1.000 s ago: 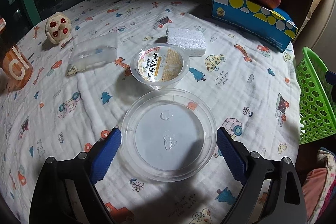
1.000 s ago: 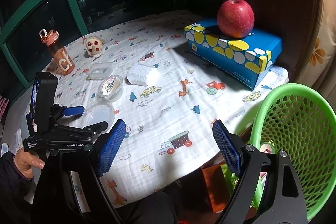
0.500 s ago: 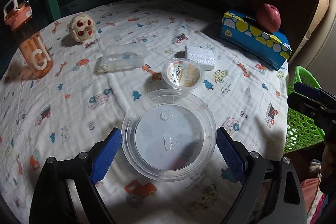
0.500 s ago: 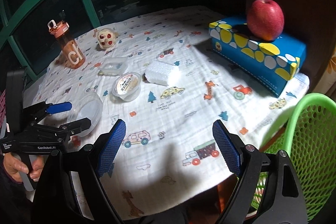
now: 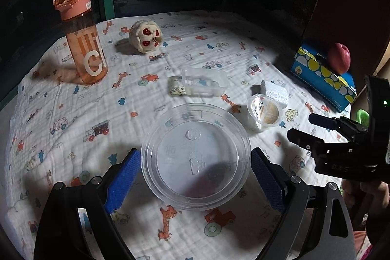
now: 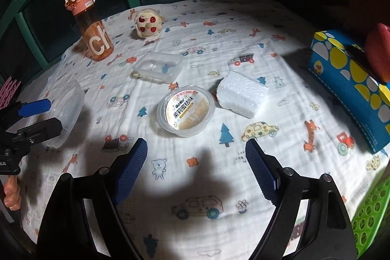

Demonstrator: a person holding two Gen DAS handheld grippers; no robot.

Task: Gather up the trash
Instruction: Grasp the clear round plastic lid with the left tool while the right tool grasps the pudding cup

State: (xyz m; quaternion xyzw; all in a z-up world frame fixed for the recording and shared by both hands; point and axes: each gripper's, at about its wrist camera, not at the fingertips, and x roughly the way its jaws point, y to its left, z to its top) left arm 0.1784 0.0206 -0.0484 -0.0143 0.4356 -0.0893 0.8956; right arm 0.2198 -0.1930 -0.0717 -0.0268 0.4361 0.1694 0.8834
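Note:
My left gripper (image 5: pixel 195 157) is shut on a clear round plastic container (image 5: pixel 170 162) and holds it above the printed cloth; the same container (image 6: pixel 70 109) shows at the left of the right wrist view. My right gripper (image 6: pixel 196 146) hangs over the cloth with nothing between its fingers, and its jaws are closing a little. Just ahead of it sits a sealed jelly cup (image 6: pixel 186 111). A white foam block (image 6: pixel 241 94) lies to the cup's right. A clear rectangular tray (image 6: pixel 158 66) rests farther back.
An orange water bottle (image 6: pixel 95 33) and a small plush toy (image 6: pixel 146 24) stand at the back left. A blue tissue box (image 6: pixel 353 79) with a red apple (image 6: pixel 380 50) on it sits at the right. A green mesh basket (image 6: pixel 370 216) is beyond the table's right front edge.
My left gripper has risen and drawn back with the round container in it. My right gripper has swung from the basket side over the cloth, close to the jelly cup.

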